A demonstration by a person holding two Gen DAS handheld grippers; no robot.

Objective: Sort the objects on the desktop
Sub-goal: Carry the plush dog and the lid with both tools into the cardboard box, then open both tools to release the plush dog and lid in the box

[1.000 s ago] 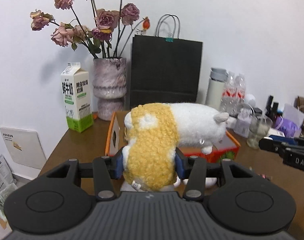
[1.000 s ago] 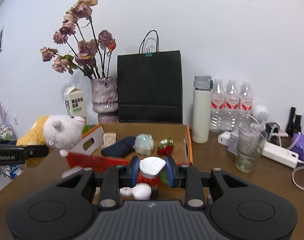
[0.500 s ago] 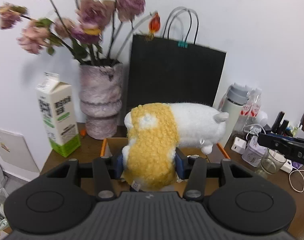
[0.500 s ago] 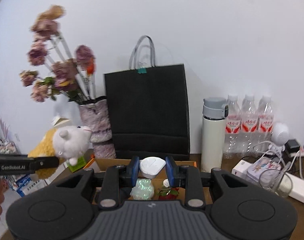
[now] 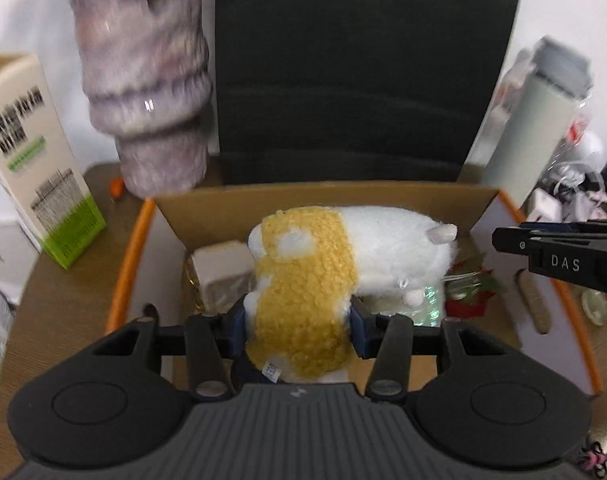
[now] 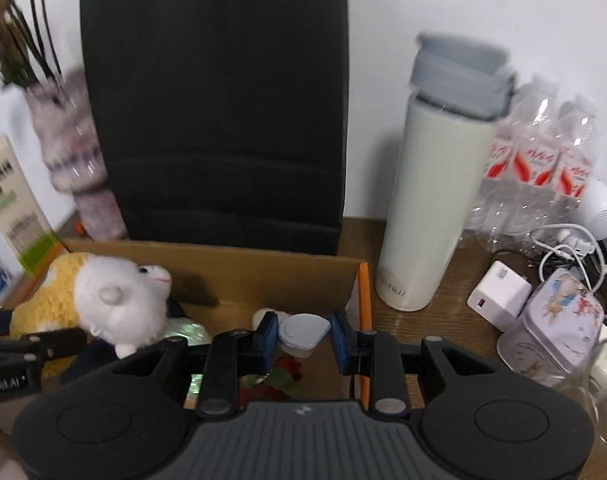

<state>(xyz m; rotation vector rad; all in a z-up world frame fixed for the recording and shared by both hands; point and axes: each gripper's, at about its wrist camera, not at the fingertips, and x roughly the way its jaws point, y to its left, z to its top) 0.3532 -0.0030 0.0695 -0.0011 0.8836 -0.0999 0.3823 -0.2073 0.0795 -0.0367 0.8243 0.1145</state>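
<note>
My left gripper (image 5: 297, 330) is shut on a yellow and white plush sheep (image 5: 323, 268), held over the open cardboard box (image 5: 263, 200) with orange edges. The same plush sheep (image 6: 115, 300) shows at the left of the right wrist view, above the box (image 6: 263, 268). My right gripper (image 6: 303, 338) is shut on a small white rounded case (image 6: 301, 334), over the box's right side near its orange rim. In the box lie a pale block (image 5: 221, 268), a shiny greenish object (image 5: 427, 304) and a red and green item (image 5: 469, 296). The right gripper's fingers (image 5: 559, 256) reach in from the right.
A black paper bag (image 5: 363, 72) stands right behind the box, with a textured vase (image 5: 147, 92) and a milk carton (image 5: 31, 160) to its left. A white flask (image 6: 435, 200), water bottles (image 6: 535, 168), a charger (image 6: 499, 296), cables and a printed tin (image 6: 559, 320) crowd the table on the right.
Both grippers have moved forward and tilted down, from in front of the box to over it. The sheep and the white case stay gripped. The bag and vase now loom close.
</note>
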